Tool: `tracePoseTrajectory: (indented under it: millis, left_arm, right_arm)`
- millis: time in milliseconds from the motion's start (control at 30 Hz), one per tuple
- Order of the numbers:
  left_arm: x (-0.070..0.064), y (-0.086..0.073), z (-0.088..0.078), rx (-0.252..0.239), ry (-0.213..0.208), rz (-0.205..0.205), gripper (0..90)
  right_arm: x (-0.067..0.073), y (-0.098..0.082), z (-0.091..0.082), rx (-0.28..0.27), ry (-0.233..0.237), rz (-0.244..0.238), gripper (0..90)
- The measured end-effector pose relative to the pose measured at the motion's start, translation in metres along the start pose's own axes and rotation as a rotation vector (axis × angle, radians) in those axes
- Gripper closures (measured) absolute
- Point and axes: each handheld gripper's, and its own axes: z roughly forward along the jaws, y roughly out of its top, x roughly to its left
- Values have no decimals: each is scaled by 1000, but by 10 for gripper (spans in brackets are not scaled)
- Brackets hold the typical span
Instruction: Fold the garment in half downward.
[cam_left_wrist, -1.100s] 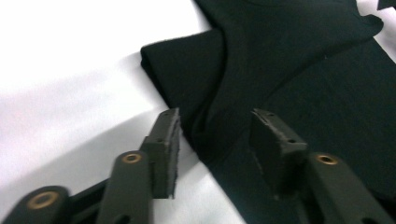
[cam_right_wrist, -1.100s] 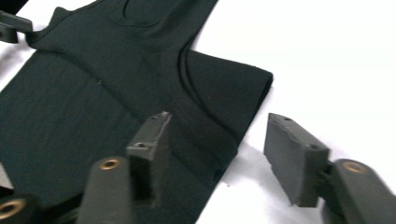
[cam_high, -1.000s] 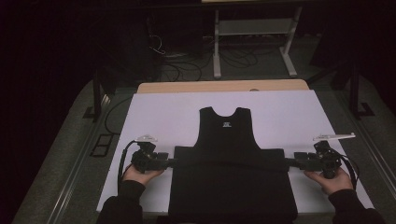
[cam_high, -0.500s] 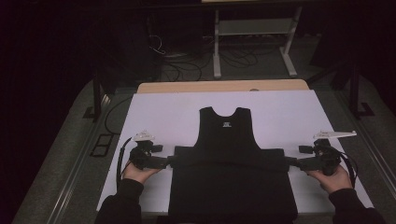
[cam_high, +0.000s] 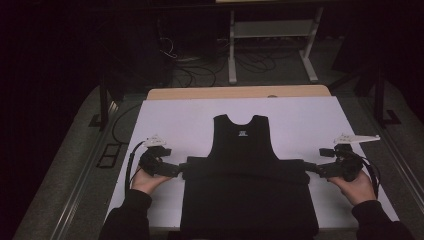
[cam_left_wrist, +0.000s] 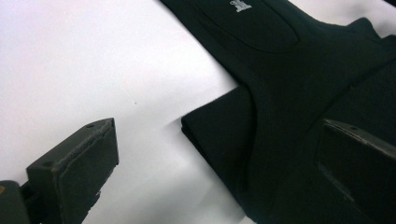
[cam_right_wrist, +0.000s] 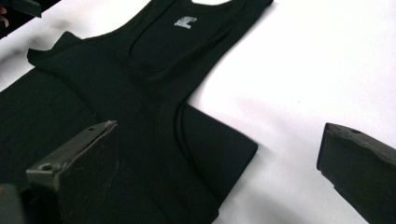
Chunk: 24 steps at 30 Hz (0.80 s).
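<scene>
A black sleeveless top (cam_high: 244, 150) lies flat on the white table cover (cam_high: 175, 120), neckline away from me, with its lower part folded up into a thick band. My left gripper (cam_high: 176, 170) sits at the band's left end and my right gripper (cam_high: 313, 169) at its right end. Both have just been opening their jaws. In the left gripper view the left gripper (cam_left_wrist: 217, 128) is open, with the fold's corner (cam_left_wrist: 219, 126) lying loose between its jaws. In the right gripper view the right gripper (cam_right_wrist: 219, 128) is open around the other corner (cam_right_wrist: 224, 149), and no pad presses on the cloth.
A wooden table edge (cam_high: 240, 92) shows beyond the white cover. Behind it stand a metal frame (cam_high: 270, 45) and floor cables (cam_high: 200, 65) in the dark. Bare white cover lies to either side of the top.
Both grippers' jaws have spread apart and let go of the fold's ends. The hands have stayed nearly in place, and the folded band now rests on the table.
</scene>
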Motion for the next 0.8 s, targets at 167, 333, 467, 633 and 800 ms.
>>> tracePoseTrajectory:
  millis: [167, 333, 467, 633, 800]
  left_arm:
    - [1, 5, -1, -7, 4, 13, 0]
    - [1, 5, 1, -7, -3, 22, 0]
    - [1, 7, 3, -7, -7, 31, 0]
    - [3, 10, 4, -8, -7, 36, 0]
    - [4, 14, 5, -18, -6, 46, 0]
  right_arm:
    - [-2, 4, 1, -8, 3, -7, 0]
    - [-5, 9, 3, -3, 0, -15, 0]
    - [-9, 14, 2, -10, -2, -16, 0]
    - [-13, 18, 2, -14, 1, -16, 0]
    - [-15, 22, 5, -8, 4, -20, 0]
